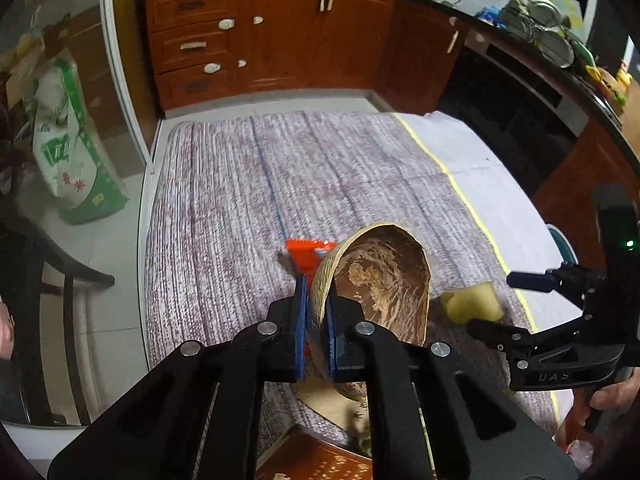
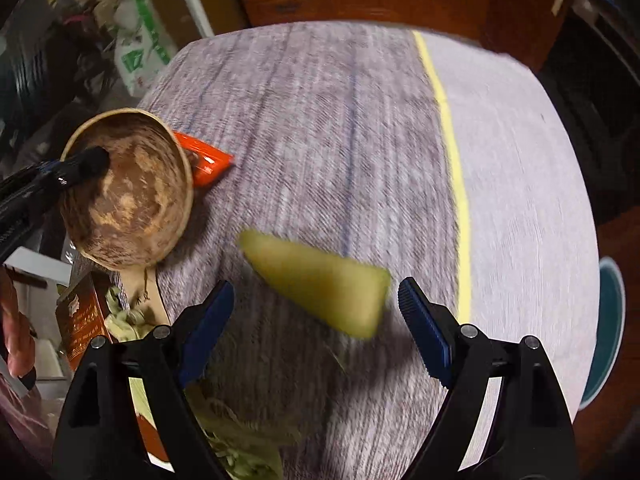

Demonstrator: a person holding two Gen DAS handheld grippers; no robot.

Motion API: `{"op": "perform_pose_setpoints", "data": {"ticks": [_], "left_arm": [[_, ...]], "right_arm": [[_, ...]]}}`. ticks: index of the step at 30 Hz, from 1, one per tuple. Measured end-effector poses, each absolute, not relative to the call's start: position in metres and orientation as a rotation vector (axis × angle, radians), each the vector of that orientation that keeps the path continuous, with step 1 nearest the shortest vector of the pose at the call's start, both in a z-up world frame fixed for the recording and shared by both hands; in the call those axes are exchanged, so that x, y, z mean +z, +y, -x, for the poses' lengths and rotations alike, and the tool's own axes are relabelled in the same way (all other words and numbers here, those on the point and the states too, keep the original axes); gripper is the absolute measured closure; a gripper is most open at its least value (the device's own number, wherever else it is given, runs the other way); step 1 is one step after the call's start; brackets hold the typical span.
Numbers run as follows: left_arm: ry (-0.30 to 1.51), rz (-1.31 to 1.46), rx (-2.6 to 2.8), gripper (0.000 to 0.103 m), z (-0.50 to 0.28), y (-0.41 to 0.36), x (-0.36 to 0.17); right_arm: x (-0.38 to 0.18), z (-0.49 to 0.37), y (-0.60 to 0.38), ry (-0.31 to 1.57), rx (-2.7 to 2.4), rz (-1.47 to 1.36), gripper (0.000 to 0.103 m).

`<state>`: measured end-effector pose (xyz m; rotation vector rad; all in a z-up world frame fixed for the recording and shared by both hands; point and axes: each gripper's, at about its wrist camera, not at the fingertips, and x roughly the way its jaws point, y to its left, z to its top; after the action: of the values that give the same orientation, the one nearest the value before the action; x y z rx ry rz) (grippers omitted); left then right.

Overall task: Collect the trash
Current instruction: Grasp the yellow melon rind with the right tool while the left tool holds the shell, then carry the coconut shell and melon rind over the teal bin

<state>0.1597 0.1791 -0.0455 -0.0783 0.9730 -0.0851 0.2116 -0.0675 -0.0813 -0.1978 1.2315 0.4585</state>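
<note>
The left gripper (image 1: 316, 332) clamps the shell (image 1: 384, 284) rim. The right gripper (image 2: 316, 328) has its jaws wide and empty around the wedge (image 2: 320, 284). A wrapper (image 1: 308, 256) remains farther on the worktop (image 1: 224, 184).

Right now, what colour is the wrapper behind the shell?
Orange-red wrapper, partly hidden by the coconut shell; clearest in the right wrist view.
</note>
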Motion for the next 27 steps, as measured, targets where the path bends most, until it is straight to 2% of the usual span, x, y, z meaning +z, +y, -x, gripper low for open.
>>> {"op": "perform_pose_setpoints", "data": {"ticks": [7,9,11,14,16,17,18,21,27], "left_arm": [[0.995,0.107,-0.096,0.095,-0.163,0.194,-0.058],[0.998,0.103,-0.103,0.095,-0.162,0.190,-0.060],[1.000,0.103,-0.112,0.094,-0.162,0.187,-0.062],[1.010,0.104,-0.123,0.094,-0.164,0.183,-0.067],[1.019,0.103,-0.130,0.094,-0.165,0.179,-0.070],[1.022,0.102,-0.132,0.094,-0.165,0.177,-0.071],[1.021,0.099,-0.132,0.094,-0.165,0.175,-0.072],[1.015,0.096,-0.139,0.094,-0.164,0.168,-0.069],[1.001,0.088,-0.133,0.094,-0.161,0.156,-0.057]], "right_arm": [[-0.093,-0.208,-0.037,1.200,0.472,0.278,0.024],[-0.099,-0.208,-0.031,1.190,0.463,0.305,0.035],[-0.104,-0.207,-0.028,1.175,0.438,0.333,0.039],[-0.105,-0.208,-0.027,1.151,0.403,0.355,0.056],[-0.102,-0.209,-0.032,1.152,0.413,0.324,0.059],[-0.101,-0.211,-0.034,1.145,0.419,0.312,0.074],[-0.096,-0.212,-0.037,1.137,0.421,0.302,0.081],[-0.082,-0.212,-0.047,1.120,0.421,0.254,0.088],[-0.054,-0.210,-0.082,1.090,0.406,0.163,0.091]]}}
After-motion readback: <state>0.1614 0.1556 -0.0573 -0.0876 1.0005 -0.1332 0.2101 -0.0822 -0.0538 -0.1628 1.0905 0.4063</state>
